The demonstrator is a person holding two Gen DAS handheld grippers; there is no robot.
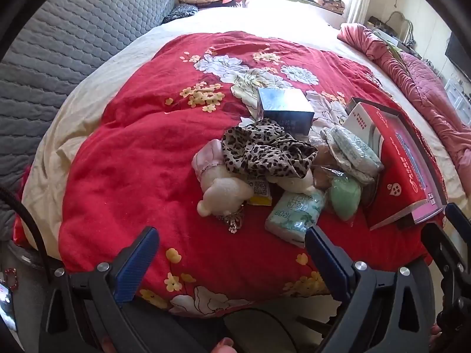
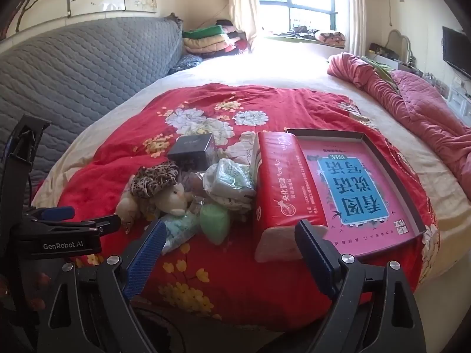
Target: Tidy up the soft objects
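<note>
A pile of soft things lies on the red flowered quilt: a leopard-print cloth, a white plush toy, a mint tissue pack, a green pouch and pale wrapped packs. My left gripper hangs open just short of the pile with nothing between its fingers. In the right wrist view my right gripper is open too, in front of the green pouch and a red tissue pack. The leopard cloth drapes over the plush toy.
A shallow pink box lies right of the red pack. A silvery box stands behind the pile. A grey quilted headboard runs along the left. A bunched pink blanket lies at the far right, and folded bedding is stacked by the window.
</note>
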